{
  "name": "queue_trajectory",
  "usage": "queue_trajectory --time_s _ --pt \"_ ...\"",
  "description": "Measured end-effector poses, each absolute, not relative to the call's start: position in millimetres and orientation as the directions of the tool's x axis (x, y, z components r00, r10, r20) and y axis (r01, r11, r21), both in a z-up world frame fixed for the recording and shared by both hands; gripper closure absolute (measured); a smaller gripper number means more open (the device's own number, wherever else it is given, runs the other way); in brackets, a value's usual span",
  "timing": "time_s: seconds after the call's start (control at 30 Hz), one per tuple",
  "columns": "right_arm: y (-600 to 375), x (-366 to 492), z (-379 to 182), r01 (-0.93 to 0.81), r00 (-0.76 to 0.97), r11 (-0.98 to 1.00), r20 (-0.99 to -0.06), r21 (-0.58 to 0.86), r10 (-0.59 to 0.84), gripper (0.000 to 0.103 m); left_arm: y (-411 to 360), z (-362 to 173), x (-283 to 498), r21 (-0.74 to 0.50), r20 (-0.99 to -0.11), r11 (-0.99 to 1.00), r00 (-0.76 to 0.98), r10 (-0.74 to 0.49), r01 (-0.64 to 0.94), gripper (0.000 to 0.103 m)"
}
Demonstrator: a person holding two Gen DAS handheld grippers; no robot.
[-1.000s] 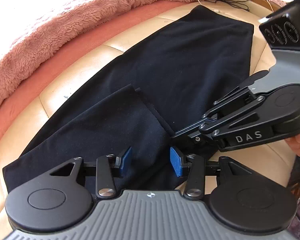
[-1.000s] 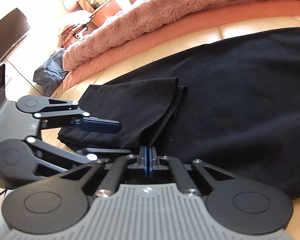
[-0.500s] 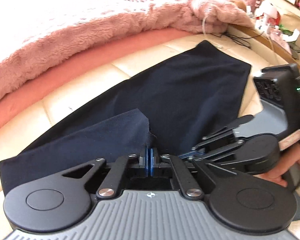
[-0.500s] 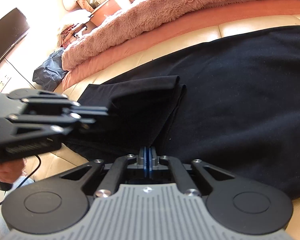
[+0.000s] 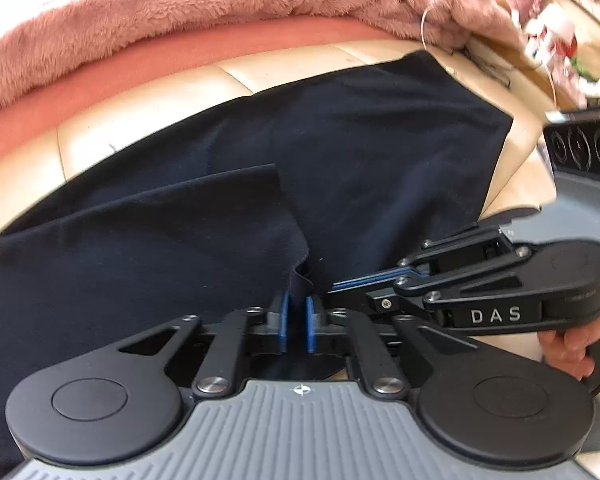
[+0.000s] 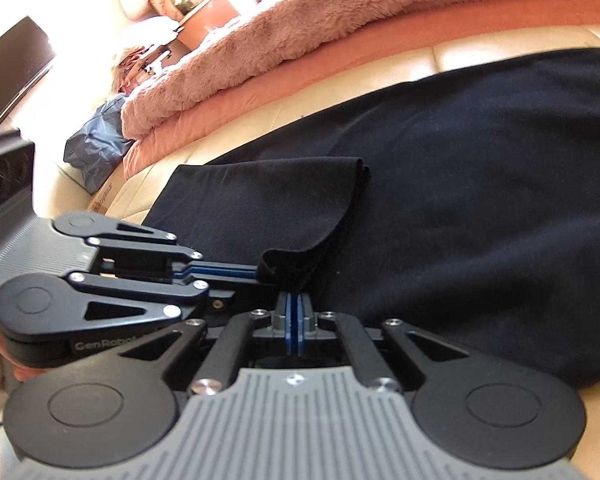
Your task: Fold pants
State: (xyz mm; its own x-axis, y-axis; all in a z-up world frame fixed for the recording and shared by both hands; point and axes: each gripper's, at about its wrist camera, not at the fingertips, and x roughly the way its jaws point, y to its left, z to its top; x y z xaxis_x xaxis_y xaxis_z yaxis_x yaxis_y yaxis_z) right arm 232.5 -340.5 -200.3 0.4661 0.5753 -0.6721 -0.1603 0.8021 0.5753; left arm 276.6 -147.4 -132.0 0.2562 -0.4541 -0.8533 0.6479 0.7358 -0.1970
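Dark navy pants (image 5: 380, 152) lie spread on a cream leather sofa, with one end folded over into a second layer (image 5: 160, 240). My left gripper (image 5: 297, 312) is shut on the near edge of that folded layer, with cloth pinched between its blue pads. My right gripper (image 6: 294, 312) is shut on the same near edge of the pants (image 6: 480, 200), right beside the left one. The right gripper also shows in the left wrist view (image 5: 352, 284), and the left gripper in the right wrist view (image 6: 252, 270), both side by side at the fold.
A fluffy pink blanket (image 5: 180, 12) lies along the back of the sofa (image 5: 148, 112). Cables and clutter (image 5: 556, 52) sit at the far right. A blue bag (image 6: 96, 152) and a dark screen (image 6: 12, 72) are at the far left.
A second ago my left gripper was open over the fold; it closed on the edge. Both grippers have since lifted the pinched edge slightly and the view has tilted.
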Motion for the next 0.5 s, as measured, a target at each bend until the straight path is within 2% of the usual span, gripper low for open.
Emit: queue_trajectory --time_s 0.1,0.27,0.3,0.4,0.5 --pt "-345.8 226.1 -195.5 -0.143 0.474 0.812 -0.681 0.566 0.559 0.103 -147.6 -134.1 275.3 -0.223 -0.849 0.727 0.236 -0.472 0.649 0.083" --pt "-355.5 217.0 -186.7 -0.09 0.505 0.817 -0.681 0.57 0.531 0.1 -143.2 -129.1 272.8 -0.287 -0.832 0.709 0.199 -0.518 0.644 0.083" --pt "-357.8 216.5 -185.4 -0.076 0.514 0.81 -0.673 0.582 0.532 0.096 -141.4 -125.7 270.5 -0.286 -0.826 0.708 0.208 -0.523 0.645 0.083" --pt "-361.7 219.4 -184.5 -0.037 0.528 0.776 -0.647 0.63 0.55 0.076 -128.4 -115.6 267.0 -0.27 -0.809 0.726 0.261 -0.527 0.633 0.08" --pt "-362.6 228.5 -189.2 0.003 0.53 0.732 -0.622 0.681 0.577 0.075 -106.8 -111.2 270.7 -0.193 -0.811 0.803 0.369 -0.455 0.564 0.077"
